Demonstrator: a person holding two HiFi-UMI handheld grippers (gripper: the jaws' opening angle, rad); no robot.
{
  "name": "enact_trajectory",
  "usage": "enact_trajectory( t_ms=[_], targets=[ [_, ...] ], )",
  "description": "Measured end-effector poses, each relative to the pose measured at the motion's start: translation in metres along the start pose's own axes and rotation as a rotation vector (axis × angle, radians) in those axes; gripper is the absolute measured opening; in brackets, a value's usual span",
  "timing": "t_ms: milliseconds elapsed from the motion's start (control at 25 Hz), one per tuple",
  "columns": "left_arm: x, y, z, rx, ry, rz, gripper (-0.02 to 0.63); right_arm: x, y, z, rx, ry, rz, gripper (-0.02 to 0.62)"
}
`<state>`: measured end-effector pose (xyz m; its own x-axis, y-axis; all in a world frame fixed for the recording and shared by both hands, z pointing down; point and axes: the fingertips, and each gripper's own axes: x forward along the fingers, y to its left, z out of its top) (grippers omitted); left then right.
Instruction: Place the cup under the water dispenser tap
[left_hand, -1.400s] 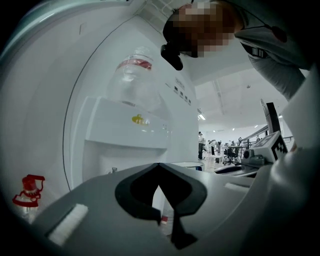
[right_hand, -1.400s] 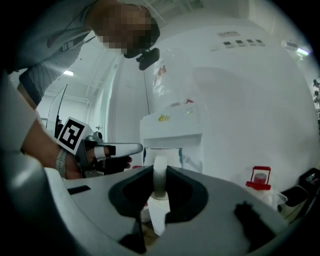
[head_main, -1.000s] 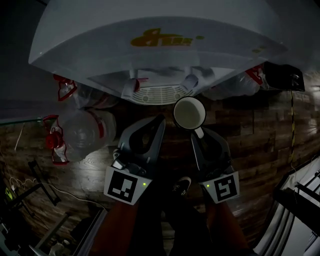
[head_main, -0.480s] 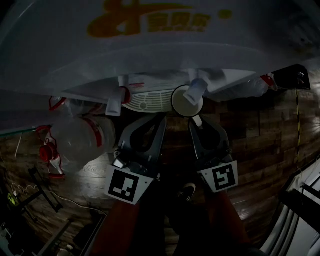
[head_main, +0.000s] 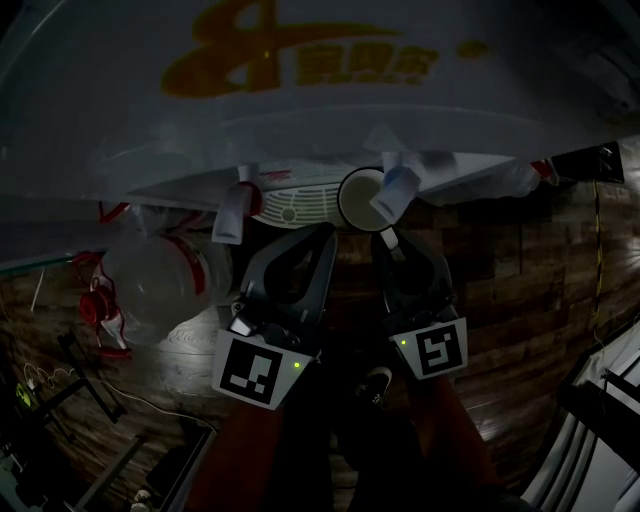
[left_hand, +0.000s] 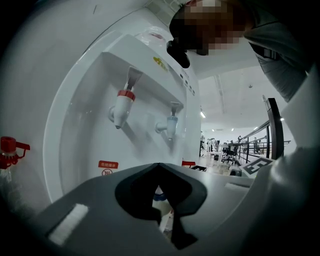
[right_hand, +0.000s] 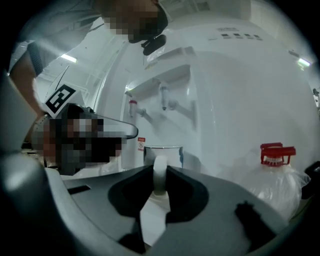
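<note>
A: Hard against the water dispenser (head_main: 300, 110), holding the cup (head_main: 360, 198) beneath the blue tap (head_main: 388, 192), right gripper (head_main: 392, 238) clamped on its handle; left gripper (head_main: 324, 234) closed, empty.
B: Could tip off the drip tray (head_main: 290, 205) if released before seated.

The water dispenser (head_main: 120, 120) bears an orange logo (head_main: 290, 62) with unreadable characters and a red label (left_hand: 108, 164).

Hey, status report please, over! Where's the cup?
Right gripper shut on cup handle. Left gripper shut, empty. Cup below blue tap. Nothing in the way.
</note>
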<state>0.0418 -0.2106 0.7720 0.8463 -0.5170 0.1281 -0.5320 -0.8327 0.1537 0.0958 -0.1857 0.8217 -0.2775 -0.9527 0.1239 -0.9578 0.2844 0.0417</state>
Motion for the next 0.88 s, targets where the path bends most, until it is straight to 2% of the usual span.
enact_trajectory(
  t_ms=[120,200,360,720,880],
  targets=[
    [0.001,0.001,0.003,-0.005,0.002,0.007,0.008,0.001,0.002,-0.001,-0.006,0.019,0.009,0.085],
    [0.001,-0.001,0.005,-0.007,-0.001,0.007,0.008,0.001,0.004,-0.001,-0.006,0.027,0.011,0.134],
    [0.002,-0.004,0.006,-0.007,0.003,0.011,0.008,0.0,0.0,0.0,0.015,0.033,-0.003,0.167],
    [-0.005,-0.005,0.015,0.012,0.008,-0.001,0.008,-0.002,-0.003,0.019,-0.011,0.032,0.002,0.199],
    [-0.008,-0.011,0.031,0.015,0.023,-0.01,0.008,-0.009,-0.008,0.051,-0.019,0.018,0.009,0.202]
  ],
)
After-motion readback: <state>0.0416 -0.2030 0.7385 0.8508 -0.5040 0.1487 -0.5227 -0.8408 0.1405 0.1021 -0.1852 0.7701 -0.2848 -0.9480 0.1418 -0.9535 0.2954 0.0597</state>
